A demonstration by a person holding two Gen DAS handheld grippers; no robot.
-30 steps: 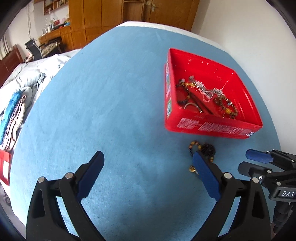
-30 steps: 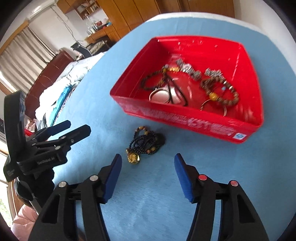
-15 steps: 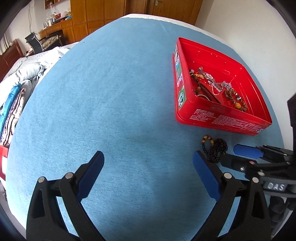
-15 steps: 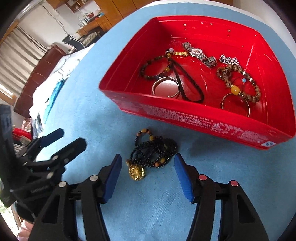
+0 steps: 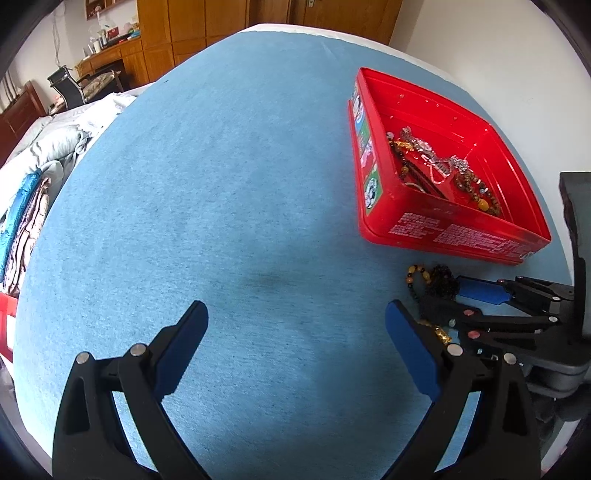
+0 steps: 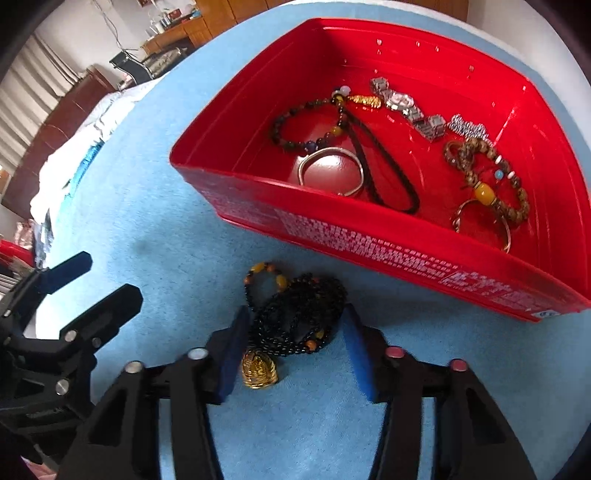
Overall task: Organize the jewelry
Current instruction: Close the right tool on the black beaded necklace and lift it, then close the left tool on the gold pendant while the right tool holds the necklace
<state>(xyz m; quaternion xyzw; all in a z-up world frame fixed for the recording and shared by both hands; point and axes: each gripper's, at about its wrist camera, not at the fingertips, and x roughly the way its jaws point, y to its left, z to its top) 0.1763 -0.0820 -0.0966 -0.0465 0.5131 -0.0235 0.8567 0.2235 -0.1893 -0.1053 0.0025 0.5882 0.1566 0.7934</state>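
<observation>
A black bead necklace with amber beads and a gold pendant lies on the blue cloth just in front of the red tray. My right gripper is open, low over the cloth, with one finger on each side of the necklace. In the left wrist view the necklace lies at the right, with the right gripper around it. My left gripper is open and empty over bare cloth. The tray holds several bracelets, a watch and a silver bangle.
The blue cloth covers a round table beside a white wall. A bed with folded blankets and wooden cabinets lie beyond the far left edge. The left gripper shows at the left of the right wrist view.
My right gripper has moved forward and down, so the necklace now lies between its fingers. The left gripper has drawn back and turned a little; the tray sits farther right in its view.
</observation>
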